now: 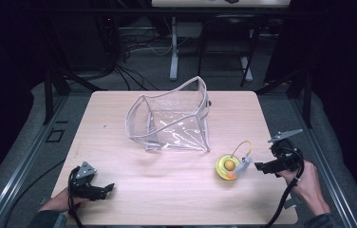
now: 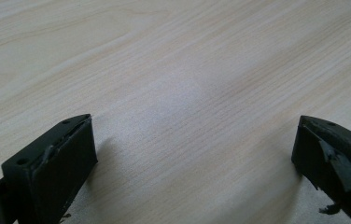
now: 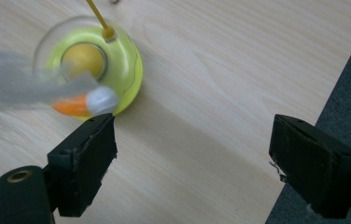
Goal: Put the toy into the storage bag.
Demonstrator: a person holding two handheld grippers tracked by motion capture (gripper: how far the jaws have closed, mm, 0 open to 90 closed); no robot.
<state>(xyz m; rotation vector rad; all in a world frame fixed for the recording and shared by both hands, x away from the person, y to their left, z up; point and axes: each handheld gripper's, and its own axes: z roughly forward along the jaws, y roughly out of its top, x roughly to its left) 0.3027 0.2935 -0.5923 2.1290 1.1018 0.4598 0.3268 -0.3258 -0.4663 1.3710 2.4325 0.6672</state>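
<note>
A small yellow toy [image 1: 228, 167] with an orange ball at its middle, a thin yellow loop rising from it and a white-and-orange feathered piece lying across it is seen on the right part of the worktop [image 1: 167, 190]. It lies just to the left of the right claw [image 1: 258, 166], near but apart from it. In the right gripper view the toy [image 3: 117, 60] is placed ahead and to the left, beyond the tip of the left jaw rather than between the jaws, and the right claw [image 3: 192, 140] is held wide apart, with nothing clamped. A clear plastic bag [image 1: 172, 118] stands open farther back, at the middle of the worktop. The left claw [image 1: 108, 188] is kept low at the near left corner, well apart from the toy; in the left gripper view its jaws are spread over bare wood [image 2: 187, 93].
</note>
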